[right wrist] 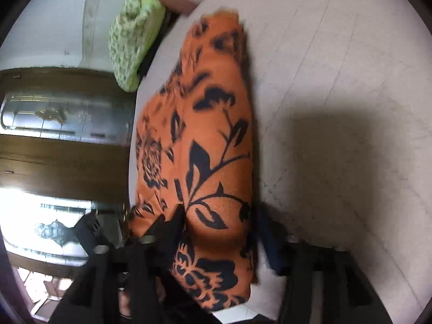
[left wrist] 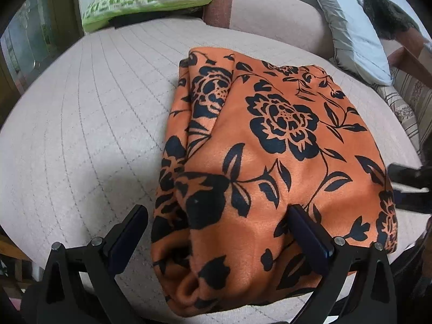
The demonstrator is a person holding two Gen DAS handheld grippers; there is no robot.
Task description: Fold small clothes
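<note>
Orange flowered garment (left wrist: pixel 270 145) lying folded on quilted bed (left wrist: pixel 81 124). Left tongs (left wrist: pixel 218 232) gaping wide, straddling near edge, gripping nothing. Right tongs (right wrist: pixel 218 224) partly open around cloth; pinch unclear. Risking: dragging top layer, undoing fold.

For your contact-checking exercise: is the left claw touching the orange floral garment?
Touching. In the left wrist view, one finger of the left claw presses a dent into the orange floral garment.

Both wrist views close, angled down, sharing orange cloth (left wrist: pixel 270 148)
</note>
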